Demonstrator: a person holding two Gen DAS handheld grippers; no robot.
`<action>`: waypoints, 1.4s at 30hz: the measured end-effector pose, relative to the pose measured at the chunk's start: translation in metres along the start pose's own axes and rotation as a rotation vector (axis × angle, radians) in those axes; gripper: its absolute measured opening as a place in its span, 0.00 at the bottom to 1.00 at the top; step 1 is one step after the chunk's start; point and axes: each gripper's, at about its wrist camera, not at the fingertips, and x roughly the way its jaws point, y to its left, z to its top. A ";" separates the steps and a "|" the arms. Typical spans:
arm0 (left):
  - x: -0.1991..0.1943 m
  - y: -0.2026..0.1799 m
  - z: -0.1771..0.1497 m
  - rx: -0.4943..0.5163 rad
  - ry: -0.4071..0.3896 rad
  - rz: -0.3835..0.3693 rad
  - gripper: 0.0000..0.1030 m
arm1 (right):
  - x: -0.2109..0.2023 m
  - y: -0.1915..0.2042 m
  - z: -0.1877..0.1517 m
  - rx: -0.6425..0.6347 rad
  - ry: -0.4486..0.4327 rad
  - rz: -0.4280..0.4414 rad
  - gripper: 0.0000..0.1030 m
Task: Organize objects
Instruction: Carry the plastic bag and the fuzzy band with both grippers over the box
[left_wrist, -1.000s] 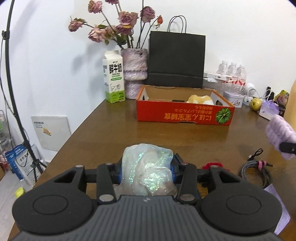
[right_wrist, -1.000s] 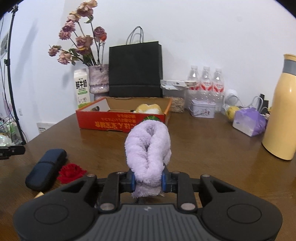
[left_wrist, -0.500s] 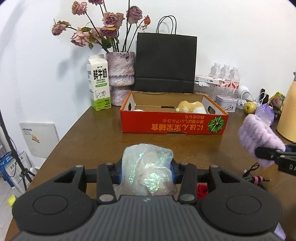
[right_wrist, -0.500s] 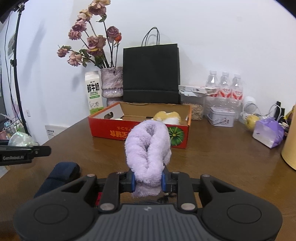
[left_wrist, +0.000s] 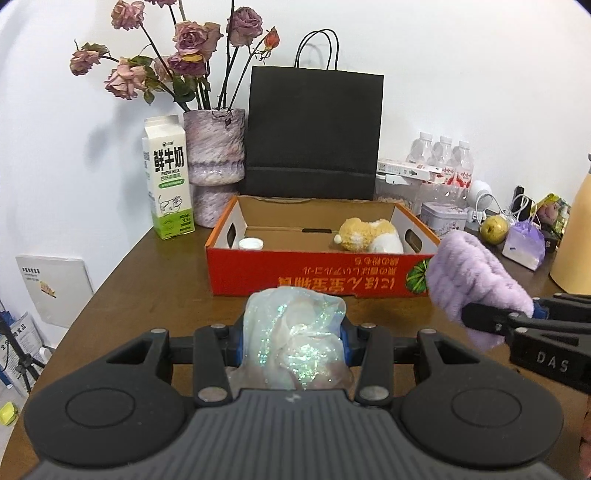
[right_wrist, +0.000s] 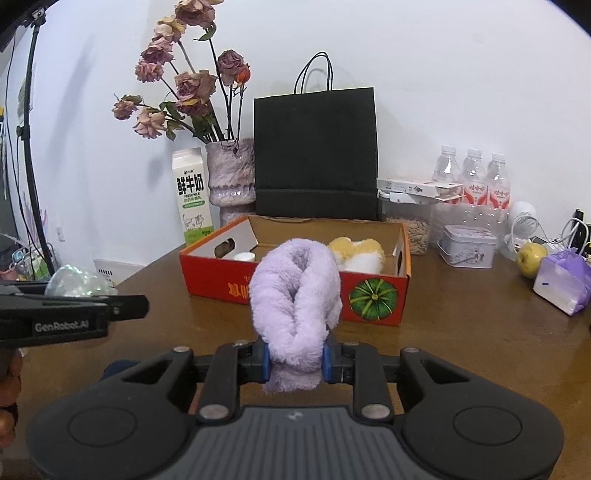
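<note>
Now, left gripper (left_wrist: 293, 341): clamping an iridescent plastic bundle (left_wrist: 295, 338) between its blue pads, carrying it clear of the brown table (left_wrist: 147, 280), squeezed from both sides so the crinkly film is not slipping
Right gripper (right_wrist: 295, 363): pinching a folded lilac fleece cloth (right_wrist: 295, 295) at its lower end, so the loop is standing up between the fingers rather than sagging
Side by side: the two tools are pointing the same way, the cloth showing at the right edge of the left wrist view and the bundle at the left edge of the right wrist view, near each other but apart
Red cardboard box (left_wrist: 317, 271): sitting open on the far part of the table, directly ahead of both loads, likely the place they are being taken to
Already inside: a yellow and white plush toy (left_wrist: 369, 234) at the right end and a small white cap (left_wrist: 251, 243) at the left, leaving the middle free
Behind the box: milk carton (left_wrist: 168, 177), vase of dried roses (left_wrist: 216, 162) and black paper bag (left_wrist: 314, 133) are standing against the wall, out of the way
Next, as I judge it: both loads need lifting over the near wall of the box before letting go
</note>
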 end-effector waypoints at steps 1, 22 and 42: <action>0.004 0.000 0.003 -0.002 -0.002 0.000 0.42 | 0.004 0.000 0.003 0.003 -0.002 0.003 0.22; 0.085 0.009 0.066 -0.050 -0.059 0.015 0.42 | 0.087 0.005 0.057 -0.016 -0.047 0.046 0.22; 0.169 0.006 0.108 -0.059 -0.100 0.038 0.42 | 0.173 -0.002 0.106 -0.048 -0.060 0.032 0.22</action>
